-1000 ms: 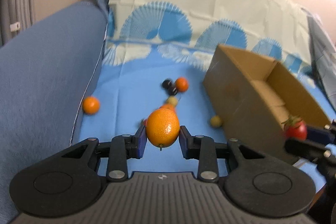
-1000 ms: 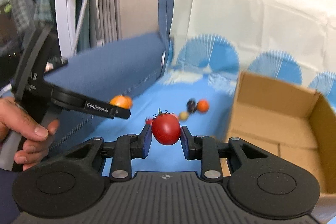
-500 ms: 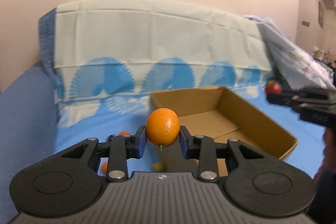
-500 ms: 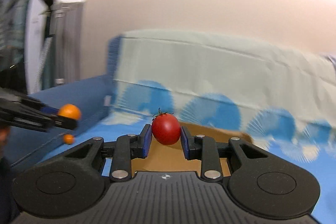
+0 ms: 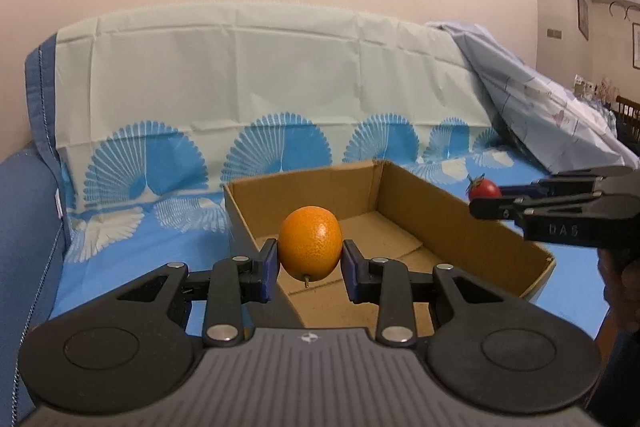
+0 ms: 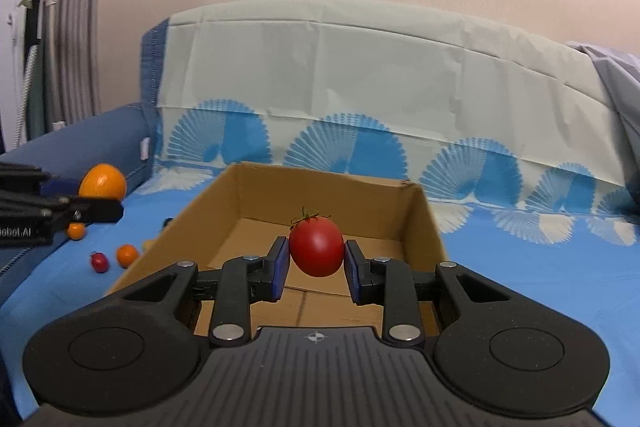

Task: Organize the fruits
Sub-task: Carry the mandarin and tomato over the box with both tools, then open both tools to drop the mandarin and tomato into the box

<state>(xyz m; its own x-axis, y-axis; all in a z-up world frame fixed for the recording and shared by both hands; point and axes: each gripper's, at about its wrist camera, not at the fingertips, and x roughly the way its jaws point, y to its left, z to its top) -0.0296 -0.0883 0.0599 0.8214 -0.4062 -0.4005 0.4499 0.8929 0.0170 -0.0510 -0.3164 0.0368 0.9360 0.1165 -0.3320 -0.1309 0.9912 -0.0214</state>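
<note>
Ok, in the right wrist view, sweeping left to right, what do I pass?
Left gripper holding the orange → small red tomato → small orange fruit → cardboard box → tomato in the right gripper.

You see a matt cardboard box (image 6: 420,227) on creased printed cloth (image 6: 500,267); inside its walls, a dimpled orange (image 5: 310,249) and glossy tomato (image 6: 317,247).

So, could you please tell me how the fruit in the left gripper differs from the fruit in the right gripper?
The orange in the left gripper is orange with a dimpled skin; the tomato in the right gripper is red and smooth. The tomato carries a green stem on top, while the orange shows only a small nub underneath. Both are clamped between shut jaws, in the air in front of the cardboard box.
</note>
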